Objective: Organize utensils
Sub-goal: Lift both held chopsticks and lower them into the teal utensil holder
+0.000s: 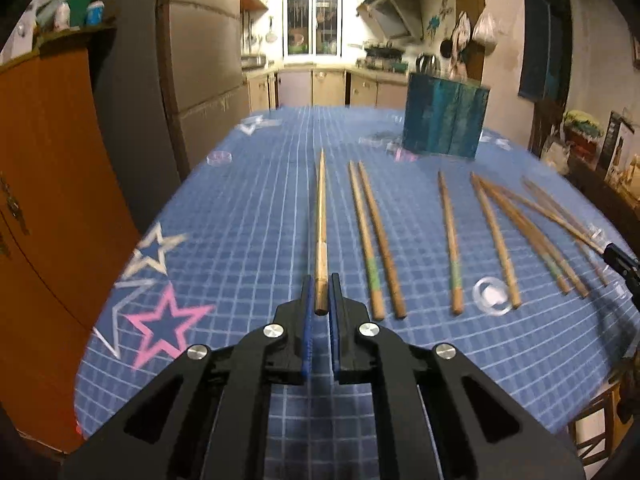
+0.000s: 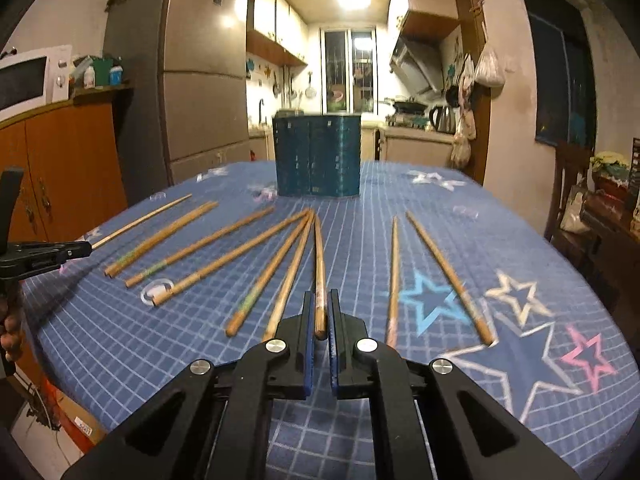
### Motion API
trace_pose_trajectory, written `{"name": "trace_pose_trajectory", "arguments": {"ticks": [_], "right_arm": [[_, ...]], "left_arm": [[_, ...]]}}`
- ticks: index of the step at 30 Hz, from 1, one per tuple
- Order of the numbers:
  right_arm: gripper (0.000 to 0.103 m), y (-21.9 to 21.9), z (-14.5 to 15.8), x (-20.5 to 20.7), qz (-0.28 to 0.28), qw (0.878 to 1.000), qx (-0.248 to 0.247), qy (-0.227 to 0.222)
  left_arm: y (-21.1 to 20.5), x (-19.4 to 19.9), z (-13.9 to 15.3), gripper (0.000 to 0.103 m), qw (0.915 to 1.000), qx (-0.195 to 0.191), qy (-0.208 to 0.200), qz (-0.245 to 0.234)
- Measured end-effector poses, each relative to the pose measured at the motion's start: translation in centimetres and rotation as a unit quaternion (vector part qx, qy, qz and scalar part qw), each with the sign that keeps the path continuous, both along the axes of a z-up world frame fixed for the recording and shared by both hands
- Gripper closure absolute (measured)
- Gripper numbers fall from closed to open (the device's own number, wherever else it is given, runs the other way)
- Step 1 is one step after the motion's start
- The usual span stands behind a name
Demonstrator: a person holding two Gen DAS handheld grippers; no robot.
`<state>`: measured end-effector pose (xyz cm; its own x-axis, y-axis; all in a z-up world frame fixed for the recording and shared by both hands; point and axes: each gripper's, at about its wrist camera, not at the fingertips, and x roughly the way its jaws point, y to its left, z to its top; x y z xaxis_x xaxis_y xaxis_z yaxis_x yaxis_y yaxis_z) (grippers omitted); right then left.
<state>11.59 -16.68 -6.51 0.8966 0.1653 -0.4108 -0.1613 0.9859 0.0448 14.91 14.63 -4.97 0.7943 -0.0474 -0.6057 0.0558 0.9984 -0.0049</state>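
Note:
Several wooden chopsticks lie on a blue checked tablecloth (image 1: pixel 248 208). My left gripper (image 1: pixel 321 294) is shut on the thick end of one chopstick (image 1: pixel 321 220), which points away toward the far edge. My right gripper (image 2: pixel 319 310) is shut on the thick end of another chopstick (image 2: pixel 319 264). A teal utensil holder (image 1: pixel 444 116) stands at the far side of the table; it also shows in the right wrist view (image 2: pixel 318 156). The left gripper with its chopstick shows at the left edge of the right wrist view (image 2: pixel 86 248).
Loose chopsticks lie to the right of my left gripper (image 1: pixel 376 240) and on both sides of my right gripper (image 2: pixel 446 272). A clear round lid (image 1: pixel 492 296) lies among them. An orange cabinet (image 1: pixel 44 208) stands left of the table, and a chair (image 2: pixel 572 196) stands to the right.

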Motion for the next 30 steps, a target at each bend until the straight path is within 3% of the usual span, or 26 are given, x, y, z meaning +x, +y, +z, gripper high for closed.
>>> {"name": "trace_pose_trajectory", "arguments": {"ticks": [8, 19, 30], "right_arm": [[0.096, -1.7, 4.3, -1.3, 0.006, 0.999, -0.002, -0.043], [0.096, -2.8, 9.9, -1.2, 0.029, 0.994, -0.026, -0.098], [0.096, -4.4, 14.6, 4.7, 0.080, 0.993, 0.006, -0.081]], "left_arm": [[-1.3, -2.3, 5.8, 0.098, 0.9978, -0.003, -0.062, -0.025], [-2.2, -1.9, 9.8, 0.098, 0.9936, 0.002, -0.110, -0.028], [-3.0, 2.3, 14.5, 0.098, 0.9901, 0.013, -0.137, -0.028]]}}
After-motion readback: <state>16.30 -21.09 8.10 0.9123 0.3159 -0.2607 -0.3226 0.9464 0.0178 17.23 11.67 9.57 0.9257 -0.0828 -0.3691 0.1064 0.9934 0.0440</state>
